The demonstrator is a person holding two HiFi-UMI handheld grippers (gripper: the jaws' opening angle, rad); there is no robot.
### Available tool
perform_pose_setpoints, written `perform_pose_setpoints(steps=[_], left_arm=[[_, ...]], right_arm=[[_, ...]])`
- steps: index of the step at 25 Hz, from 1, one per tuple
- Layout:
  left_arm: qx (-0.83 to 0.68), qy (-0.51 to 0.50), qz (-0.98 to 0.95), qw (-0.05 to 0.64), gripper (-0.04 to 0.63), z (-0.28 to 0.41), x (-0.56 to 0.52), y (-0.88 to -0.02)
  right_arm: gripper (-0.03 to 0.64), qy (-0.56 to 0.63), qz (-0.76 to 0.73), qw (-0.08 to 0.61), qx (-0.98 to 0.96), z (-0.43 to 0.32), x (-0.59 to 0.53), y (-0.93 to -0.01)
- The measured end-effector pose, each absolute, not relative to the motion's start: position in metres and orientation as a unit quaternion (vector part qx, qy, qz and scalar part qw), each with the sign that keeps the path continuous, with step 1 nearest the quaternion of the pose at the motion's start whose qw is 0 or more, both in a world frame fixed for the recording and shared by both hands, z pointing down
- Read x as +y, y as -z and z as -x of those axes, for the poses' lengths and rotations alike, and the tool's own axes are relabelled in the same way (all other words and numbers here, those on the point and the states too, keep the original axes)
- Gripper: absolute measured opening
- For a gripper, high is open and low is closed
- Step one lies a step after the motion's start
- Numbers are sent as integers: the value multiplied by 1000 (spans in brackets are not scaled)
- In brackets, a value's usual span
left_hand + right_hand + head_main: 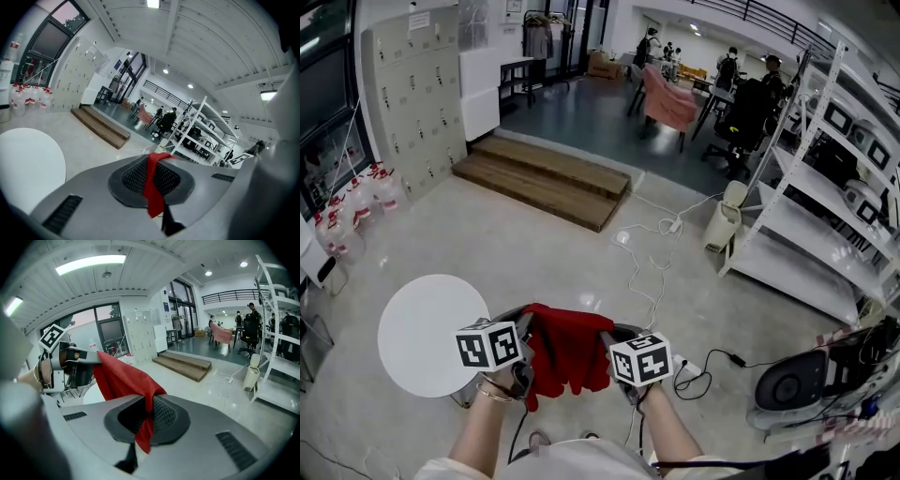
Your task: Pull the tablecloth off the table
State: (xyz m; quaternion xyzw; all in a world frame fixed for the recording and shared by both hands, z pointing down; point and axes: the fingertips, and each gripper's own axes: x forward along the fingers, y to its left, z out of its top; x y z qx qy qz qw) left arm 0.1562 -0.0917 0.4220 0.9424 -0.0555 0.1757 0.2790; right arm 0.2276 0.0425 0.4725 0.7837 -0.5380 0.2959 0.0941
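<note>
The left gripper (153, 178) is pressing its jaws together on a thin strip of the cloth (567, 354), whose end is hanging down past the pads. The right gripper (149, 420) is likewise pinching a bunched edge of it between closed jaws, and in that view the red fabric is stretching across to the left gripper. In the head view the cloth is sagging between the two grippers, close in front of the person and clear of the floor. The round white table (422, 333) is standing just beside it on the left, its top showing bare with no fabric lying on it. Judging from that, the pull is looking finished: the cloth is hanging off the table and both grippers are carrying it. What is remaining, if anything, is setting it down somewhere, which the task is not asking for
</note>
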Motion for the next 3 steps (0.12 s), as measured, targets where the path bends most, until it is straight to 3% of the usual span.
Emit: perform_pose_setpoints(steps=[3], left_arm=[[-55,-178,-941,281,20,-154,-90,-425]], right_arm=[[28,-294,-784,101,-538,-224,45,-475]])
